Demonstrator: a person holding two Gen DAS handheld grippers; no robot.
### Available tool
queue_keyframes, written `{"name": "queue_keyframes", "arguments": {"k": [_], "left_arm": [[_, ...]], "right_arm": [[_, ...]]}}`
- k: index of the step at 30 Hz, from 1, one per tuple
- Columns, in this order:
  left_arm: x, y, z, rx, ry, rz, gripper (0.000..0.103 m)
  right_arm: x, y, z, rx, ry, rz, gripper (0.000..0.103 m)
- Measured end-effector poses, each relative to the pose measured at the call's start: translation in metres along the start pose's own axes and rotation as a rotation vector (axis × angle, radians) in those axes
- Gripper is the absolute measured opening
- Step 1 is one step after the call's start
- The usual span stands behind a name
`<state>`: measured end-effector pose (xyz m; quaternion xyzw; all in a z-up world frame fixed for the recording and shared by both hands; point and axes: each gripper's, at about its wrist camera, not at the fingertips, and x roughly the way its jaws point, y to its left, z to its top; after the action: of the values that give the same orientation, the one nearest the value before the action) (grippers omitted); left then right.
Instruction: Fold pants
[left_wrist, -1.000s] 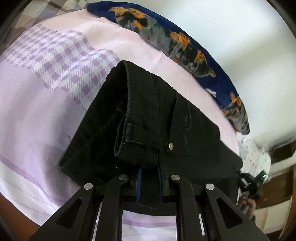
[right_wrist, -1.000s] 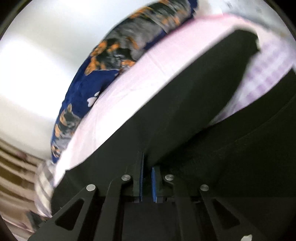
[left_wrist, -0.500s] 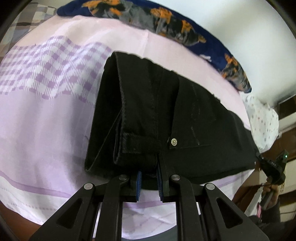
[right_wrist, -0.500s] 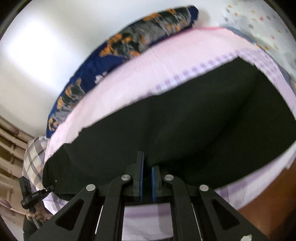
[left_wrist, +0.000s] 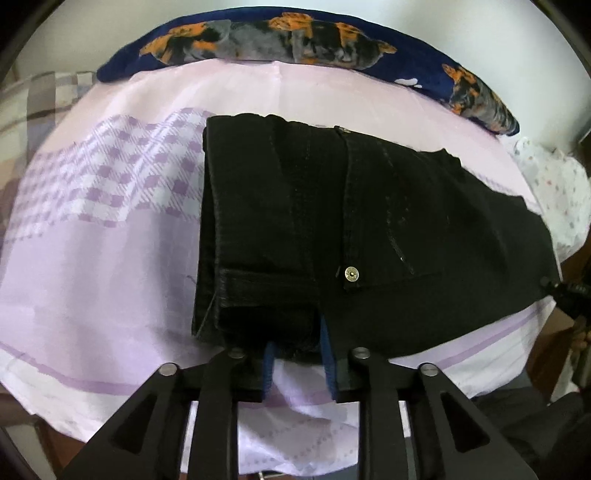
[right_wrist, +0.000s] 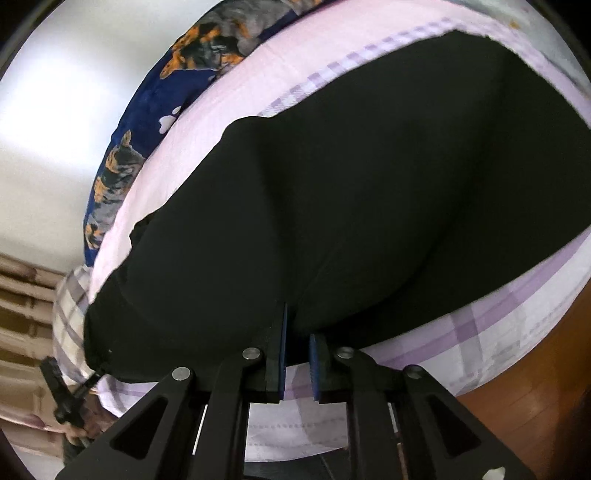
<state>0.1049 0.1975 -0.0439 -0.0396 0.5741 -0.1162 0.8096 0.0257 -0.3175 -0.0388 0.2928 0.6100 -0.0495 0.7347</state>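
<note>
Pants (left_wrist: 369, 229), black denim, folded flat, lie just ahead of both claws. Left claw (left_wrist: 297, 349) is opening, waistband edge between its pads; right claw (right_wrist: 297, 338) opening, fabric released.

Folded pants (left_wrist: 369, 229) on bedsheet (left_wrist: 110, 258), pillow (left_wrist: 295, 40) seemingly behind.

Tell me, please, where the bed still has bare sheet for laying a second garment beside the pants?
The widest free patch is the checked lilac sheet left of the black pants. A narrower strip runs between the pants and the dog-print pillow. The near edge is crowded: the left gripper sits there.
</note>
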Motion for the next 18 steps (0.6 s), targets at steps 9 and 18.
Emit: {"name": "queue_keyframes", "arguments": {"k": [9, 18], "left_arm": [[-0.045, -0.007, -0.022, -0.002, -0.041, 0.032, 0.038], [-0.043, -0.127, 0.003, 0.271, -0.140, -0.134, 0.048]], "right_arm": [[-0.007, -0.032, 0.012, 0.146, -0.055, 0.147, 0.031], [-0.017, -0.084, 0.038, 0.297, -0.144, 0.240, 0.031]]}}
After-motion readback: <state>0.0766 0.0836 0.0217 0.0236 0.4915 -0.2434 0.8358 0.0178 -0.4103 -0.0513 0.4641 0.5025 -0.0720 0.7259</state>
